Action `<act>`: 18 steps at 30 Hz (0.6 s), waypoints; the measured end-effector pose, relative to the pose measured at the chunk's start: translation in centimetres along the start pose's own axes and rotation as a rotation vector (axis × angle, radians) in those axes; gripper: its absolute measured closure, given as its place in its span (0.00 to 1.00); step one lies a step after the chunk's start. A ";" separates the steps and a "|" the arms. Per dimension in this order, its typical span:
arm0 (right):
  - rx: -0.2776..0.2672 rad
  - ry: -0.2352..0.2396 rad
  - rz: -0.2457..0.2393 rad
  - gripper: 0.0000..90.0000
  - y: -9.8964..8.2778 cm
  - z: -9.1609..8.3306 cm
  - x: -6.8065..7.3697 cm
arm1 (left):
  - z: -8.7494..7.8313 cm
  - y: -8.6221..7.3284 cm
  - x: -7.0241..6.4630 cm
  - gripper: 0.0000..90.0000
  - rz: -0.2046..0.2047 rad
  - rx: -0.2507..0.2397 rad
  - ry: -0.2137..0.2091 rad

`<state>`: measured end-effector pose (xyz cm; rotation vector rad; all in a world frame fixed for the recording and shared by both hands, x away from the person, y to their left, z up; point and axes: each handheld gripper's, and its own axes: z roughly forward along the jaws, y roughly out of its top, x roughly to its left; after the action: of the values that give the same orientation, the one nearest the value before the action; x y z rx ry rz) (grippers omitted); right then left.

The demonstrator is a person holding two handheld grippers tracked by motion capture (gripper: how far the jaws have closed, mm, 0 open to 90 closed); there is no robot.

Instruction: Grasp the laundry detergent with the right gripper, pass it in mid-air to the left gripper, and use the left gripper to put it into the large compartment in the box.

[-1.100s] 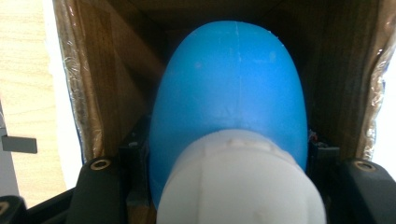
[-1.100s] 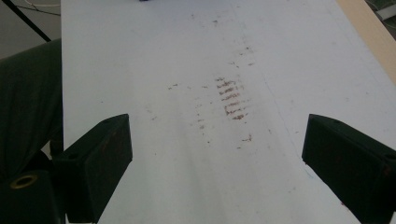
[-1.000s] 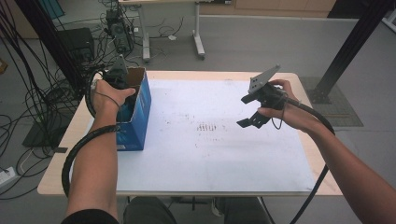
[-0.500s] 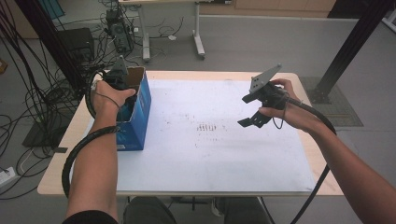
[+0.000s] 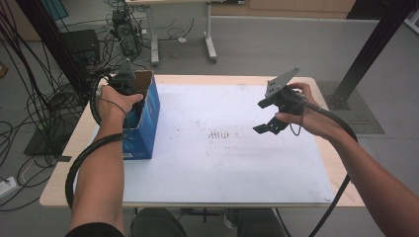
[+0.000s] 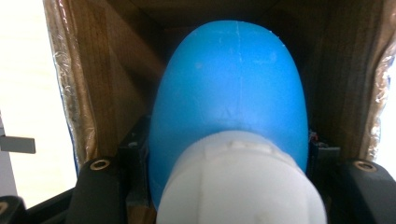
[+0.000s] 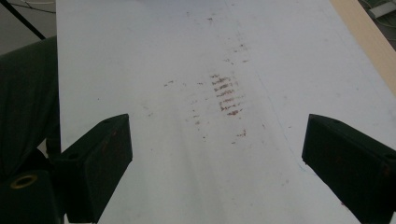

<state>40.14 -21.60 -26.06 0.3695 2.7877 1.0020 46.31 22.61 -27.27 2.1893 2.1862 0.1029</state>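
Observation:
A blue box (image 5: 144, 129) with a brown cardboard inside stands open at the table's left edge. My left gripper (image 5: 129, 98) reaches down into it. In the left gripper view both black jaws press the sides of a blue bottle (image 6: 233, 88) with a white cap (image 6: 239, 184), down between the box's walls (image 6: 98, 93). My right gripper (image 5: 269, 116) hovers over the right half of the white mat (image 5: 222, 163), its jaws wide apart with nothing between them. In the right gripper view, the right gripper (image 7: 215, 163) looks down on bare mat.
Reddish-brown scuff marks (image 5: 220, 134) sit mid-mat, also under the right gripper (image 7: 226, 95). The wooden table edge (image 5: 74, 148) frames the mat. Cables (image 5: 29, 98) crowd the floor at left, a desk's legs (image 5: 210, 44) stand behind, and a black post (image 5: 368, 54) rises at right.

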 end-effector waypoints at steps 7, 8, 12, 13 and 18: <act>0.002 -0.001 -0.001 0.09 0.0 -0.1 0.0 | 0.0 0.0 0.0 0.41 0.000 -0.002 -0.001; 0.002 -0.002 -0.002 0.09 0.1 -0.1 0.0 | 0.0 0.0 0.0 0.41 0.000 -0.003 -0.001; 0.004 -0.002 -0.003 0.09 0.1 -0.1 0.0 | 0.0 0.0 0.1 0.41 0.000 -0.002 -0.002; 0.004 -0.003 -0.004 0.09 0.1 -0.1 0.0 | 0.0 0.0 0.1 0.41 0.001 -0.003 -0.002; 0.008 -0.002 -0.004 0.09 0.2 -0.1 -0.1 | 0.0 0.0 0.2 0.41 -0.001 -0.006 -0.004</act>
<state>40.24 -21.53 -25.90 0.3653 2.7905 0.9892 46.29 22.76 -27.28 2.1836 2.1824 0.1049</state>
